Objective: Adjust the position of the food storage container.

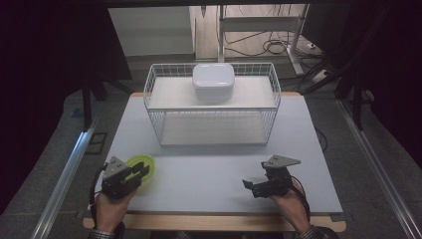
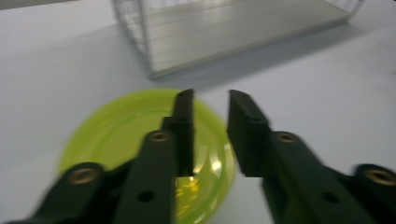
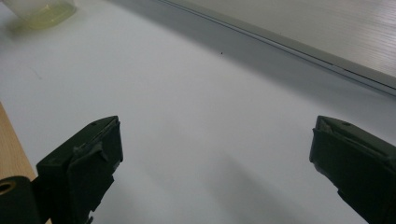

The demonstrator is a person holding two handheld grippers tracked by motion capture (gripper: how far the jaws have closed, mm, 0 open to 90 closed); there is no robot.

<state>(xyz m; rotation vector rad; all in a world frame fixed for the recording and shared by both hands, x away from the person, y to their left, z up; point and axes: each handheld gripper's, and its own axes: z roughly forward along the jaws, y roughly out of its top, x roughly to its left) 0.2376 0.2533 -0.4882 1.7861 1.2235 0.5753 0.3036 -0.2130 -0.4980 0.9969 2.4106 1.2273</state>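
1. Scanning for brands, labels or writing, I find nothing readable on any surface; the grippers, the bowl and the rack carry no legible text.
2. Nearest to me, my two forearms come in over the near edge of the table (image 1: 214,194), one hand behind each gripper.
3. My left gripper (image 1: 142,173) sits at the near left, angled toward the far right. Its jaws stand a narrow gap apart and straddle the right-hand rim of the yellow-green bowl (image 1: 141,167): in the left gripper view, one jaw lies over the bowl's inside and the other outside the rim. I cannot tell whether the pads touch the rim.
4. That bowl rests on the table at the near left, well apart from the rack. The left gripper view (image 2: 116,135) shows it as translucent, with bright glints near its bottom.
5. My right gripper (image 1: 250,186) is at the near right, pointing left across the table, its grey plate on top. Its jaws are spread wide with nothing between them, bare tabletop beneath.
6. Farther off, in the middle of the table, stands a white wire rack (image 1: 213,107) with two shelves.
7. On its upper shelf, toward the far side, sits a white lidded container (image 1: 214,79) with rounded corners.
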